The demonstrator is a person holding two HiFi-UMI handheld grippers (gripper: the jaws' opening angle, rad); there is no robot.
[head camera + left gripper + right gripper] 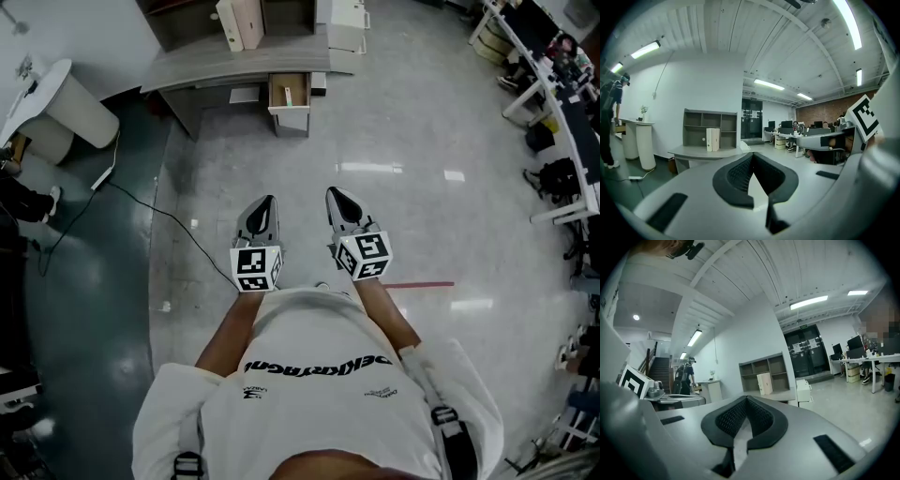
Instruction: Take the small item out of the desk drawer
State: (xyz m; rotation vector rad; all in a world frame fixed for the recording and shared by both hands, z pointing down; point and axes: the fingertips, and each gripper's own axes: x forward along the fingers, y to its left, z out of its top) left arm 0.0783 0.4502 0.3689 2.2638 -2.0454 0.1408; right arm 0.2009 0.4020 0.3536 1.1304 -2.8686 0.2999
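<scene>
The grey desk (234,61) stands far ahead across the floor. Its drawer (289,94) is pulled out, and a small item (289,97) lies inside, too small to make out. I hold both grippers level in front of my chest, well short of the desk. The left gripper (268,202) is shut with nothing in it, and so is the right gripper (335,195). In the left gripper view the jaws of the left gripper (752,155) meet at the tip with the desk (705,152) beyond. The right gripper view shows the right gripper (746,398) closed the same way.
A grey shelf unit with white binders (242,22) sits on the desk. A white round counter (56,103) and a black cable (141,206) are at the left. Office desks and chairs (562,122) line the right side. A person (686,376) stands by the far counter.
</scene>
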